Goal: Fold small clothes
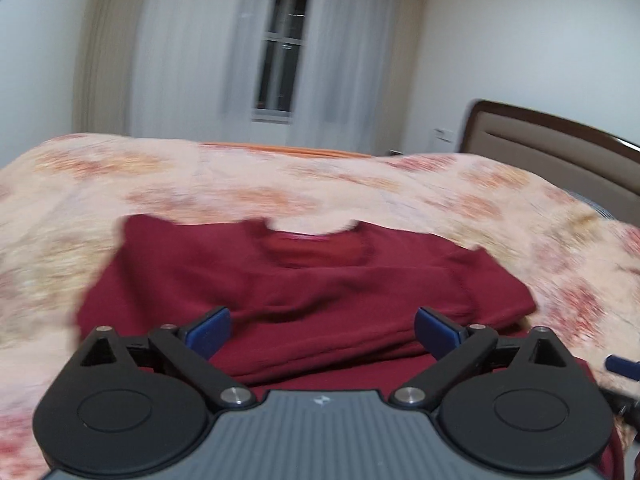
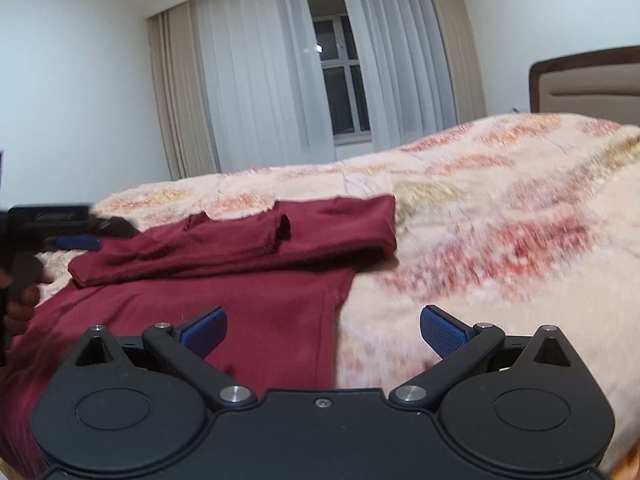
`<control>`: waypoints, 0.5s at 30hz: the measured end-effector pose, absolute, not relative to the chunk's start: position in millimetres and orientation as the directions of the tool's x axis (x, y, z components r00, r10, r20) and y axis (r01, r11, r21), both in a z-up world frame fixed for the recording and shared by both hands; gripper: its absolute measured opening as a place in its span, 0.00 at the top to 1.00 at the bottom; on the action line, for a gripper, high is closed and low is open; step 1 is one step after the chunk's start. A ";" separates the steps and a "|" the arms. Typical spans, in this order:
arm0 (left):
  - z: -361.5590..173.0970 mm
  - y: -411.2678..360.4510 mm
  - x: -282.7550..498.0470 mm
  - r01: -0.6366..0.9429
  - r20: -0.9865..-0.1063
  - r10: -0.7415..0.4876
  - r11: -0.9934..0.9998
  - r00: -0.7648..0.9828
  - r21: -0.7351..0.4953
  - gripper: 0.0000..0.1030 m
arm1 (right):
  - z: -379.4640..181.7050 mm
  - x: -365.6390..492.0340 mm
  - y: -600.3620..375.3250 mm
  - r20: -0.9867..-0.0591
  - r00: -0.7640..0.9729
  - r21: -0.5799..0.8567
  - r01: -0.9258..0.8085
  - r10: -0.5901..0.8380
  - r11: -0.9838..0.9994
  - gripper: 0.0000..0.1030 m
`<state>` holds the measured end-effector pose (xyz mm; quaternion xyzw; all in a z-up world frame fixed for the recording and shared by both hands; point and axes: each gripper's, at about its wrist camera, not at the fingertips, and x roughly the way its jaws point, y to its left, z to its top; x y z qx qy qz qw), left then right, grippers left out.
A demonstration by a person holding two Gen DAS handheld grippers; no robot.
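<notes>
Shirt point(image 1: 304, 288), dark red, lies on the bed point(image 2: 500, 216) near its front edge, one sleeve folded across. Soft, light, limp knit; I would pinch hem corners or shoulders. Left gripper point(image 1: 322, 330) and right gripper point(image 2: 323, 332) jaws gape, empty.

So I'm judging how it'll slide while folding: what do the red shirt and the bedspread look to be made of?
Shirt: thin, matte knit, probably cotton jersey; it drapes limp with soft creases and no sheen.
Bedspread: seemingly plush fleece or similar pile, with a fuzzy surface and blurred floral print. It likely grips the shirt somewhat.
</notes>
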<state>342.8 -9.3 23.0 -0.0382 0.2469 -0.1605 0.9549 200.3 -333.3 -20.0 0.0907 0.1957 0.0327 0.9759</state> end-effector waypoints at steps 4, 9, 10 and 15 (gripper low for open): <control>25.7 40.0 342.8 0.141 -0.458 -0.193 0.979 0.868 -0.145 0.01 | -5.3 224.6 -338.0 -0.364 0.919 0.211 -0.078 0.152 0.974 0.00; 20.5 91.7 357.5 -0.049 -0.488 -0.035 0.986 0.872 -0.158 0.01 | 14.1 278.6 -337.7 -0.383 0.891 0.259 -0.150 0.244 0.954 0.01; 18.7 99.4 361.2 -0.074 -0.492 -0.018 0.983 0.871 -0.168 0.01 | 17.2 290.2 -336.4 -0.384 0.885 0.273 -0.163 0.263 0.948 0.03; 8.7 121.5 379.0 -0.136 -0.504 0.000 0.963 0.864 -0.234 0.05 | 21.2 349.5 -324.3 -0.434 0.852 0.296 -0.172 0.293 0.940 0.14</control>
